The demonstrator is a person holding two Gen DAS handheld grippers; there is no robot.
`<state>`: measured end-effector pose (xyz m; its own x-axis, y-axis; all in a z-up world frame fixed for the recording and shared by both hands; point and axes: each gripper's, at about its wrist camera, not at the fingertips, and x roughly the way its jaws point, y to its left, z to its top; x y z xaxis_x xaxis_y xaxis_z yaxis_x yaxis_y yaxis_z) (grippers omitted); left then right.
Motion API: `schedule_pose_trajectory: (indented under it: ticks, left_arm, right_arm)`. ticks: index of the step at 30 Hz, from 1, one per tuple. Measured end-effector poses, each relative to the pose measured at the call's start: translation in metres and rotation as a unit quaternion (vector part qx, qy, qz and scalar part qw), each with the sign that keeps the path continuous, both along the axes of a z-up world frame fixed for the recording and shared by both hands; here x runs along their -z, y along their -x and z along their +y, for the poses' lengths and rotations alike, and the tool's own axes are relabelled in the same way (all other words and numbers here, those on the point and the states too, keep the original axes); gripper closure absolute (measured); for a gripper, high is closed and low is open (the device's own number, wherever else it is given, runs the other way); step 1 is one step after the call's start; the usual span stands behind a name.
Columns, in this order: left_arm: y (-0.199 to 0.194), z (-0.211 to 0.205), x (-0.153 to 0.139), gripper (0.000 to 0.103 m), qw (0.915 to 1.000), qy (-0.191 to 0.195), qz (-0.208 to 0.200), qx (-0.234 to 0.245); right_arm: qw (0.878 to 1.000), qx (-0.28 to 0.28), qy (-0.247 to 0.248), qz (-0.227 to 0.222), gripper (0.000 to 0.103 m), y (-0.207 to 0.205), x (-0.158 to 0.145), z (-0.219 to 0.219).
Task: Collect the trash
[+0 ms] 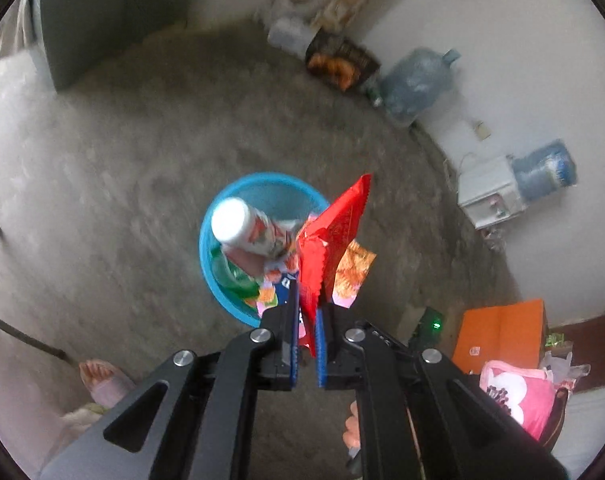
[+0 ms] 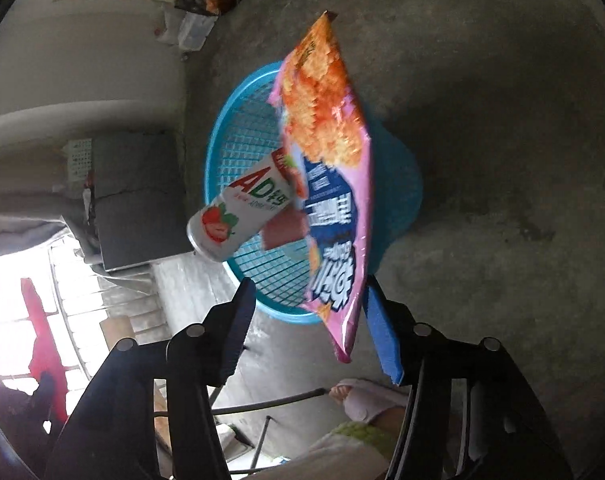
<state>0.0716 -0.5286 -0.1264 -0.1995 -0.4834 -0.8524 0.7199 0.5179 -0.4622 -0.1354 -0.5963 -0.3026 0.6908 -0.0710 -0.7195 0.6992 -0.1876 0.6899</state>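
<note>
Here, pink snack bag [image 2: 334, 184] lengthwise upright over blue basket [image 2: 238, 140], right gripper [image 2: 306, 320] open.

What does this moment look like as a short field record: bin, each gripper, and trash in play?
bin: blue basket on concrete floor, white bottle leaning out of it
left gripper: shut on red wrapper, above the basket
right gripper: open, pink snack bag loose between the fingers, over the basket

Basket [image 1: 222, 216] floor hidden under wrappers. Red wrapper [image 1: 334, 232] bottom edge buried between the pads. Pink snack bag [image 2: 330, 184] print smeared, unreadable. Bottle [image 2: 242, 208] neck hidden behind that bag.
</note>
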Motion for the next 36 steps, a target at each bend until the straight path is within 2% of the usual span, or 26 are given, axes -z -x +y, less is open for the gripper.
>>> schedule_pose_trajectory:
  ticks: [5, 7, 8, 9, 12, 15, 19, 22, 25, 30, 36]
  left_arm:
    - [0.009, -0.039, 0.04, 0.096, 0.9992, -0.033, 0.015, 0.016]
    - [0.009, -0.05, 0.055, 0.081, 0.9984, -0.05, 0.016, 0.018]
    - [0.007, -0.055, 0.062, 0.058, 0.9974, -0.07, 0.01, 0.016]
    - [0.005, -0.056, 0.065, 0.047, 0.9967, -0.081, 0.003, 0.009]
    - [-0.001, -0.05, 0.064, 0.042, 0.9963, -0.084, -0.012, -0.011]
    - [-0.006, -0.038, 0.053, 0.041, 0.9961, -0.084, -0.017, -0.02]
    - [-0.012, -0.021, 0.025, 0.041, 0.9961, -0.075, -0.036, -0.031]
    - [-0.016, -0.004, 0.001, 0.039, 0.9973, -0.058, -0.014, -0.043]
    - [-0.021, 0.017, -0.025, 0.037, 0.9977, -0.037, 0.002, -0.057]
    - [-0.023, 0.051, -0.067, 0.033, 0.9981, 0.001, -0.006, -0.062]
    - [-0.025, 0.112, -0.115, 0.03, 0.9963, 0.041, -0.032, -0.068]
  right_arm:
    - [1.0, 0.003, -0.014, -0.01, 0.05, 0.002, 0.005, -0.003]
    - [1.0, 0.003, -0.018, -0.012, 0.05, 0.002, 0.006, -0.004]
    - [1.0, 0.002, -0.019, -0.015, 0.05, 0.002, 0.007, -0.004]
    - [1.0, 0.001, -0.02, -0.017, 0.05, 0.005, 0.004, -0.003]
    - [1.0, -0.011, -0.019, -0.018, 0.05, 0.003, 0.001, -0.003]
    - [0.999, -0.032, -0.014, -0.006, 0.05, -0.005, -0.002, -0.001]
    - [0.997, -0.073, -0.006, -0.001, 0.05, -0.026, -0.009, 0.003]
    - [0.995, -0.103, 0.003, 0.009, 0.05, -0.039, -0.014, 0.01]
    - [0.994, -0.109, 0.001, 0.024, 0.045, -0.037, -0.013, 0.012]
    - [0.993, -0.109, -0.007, 0.044, 0.044, -0.023, -0.012, 0.014]
    - [0.992, -0.113, 0.032, 0.055, 0.043, -0.013, -0.041, 0.025]
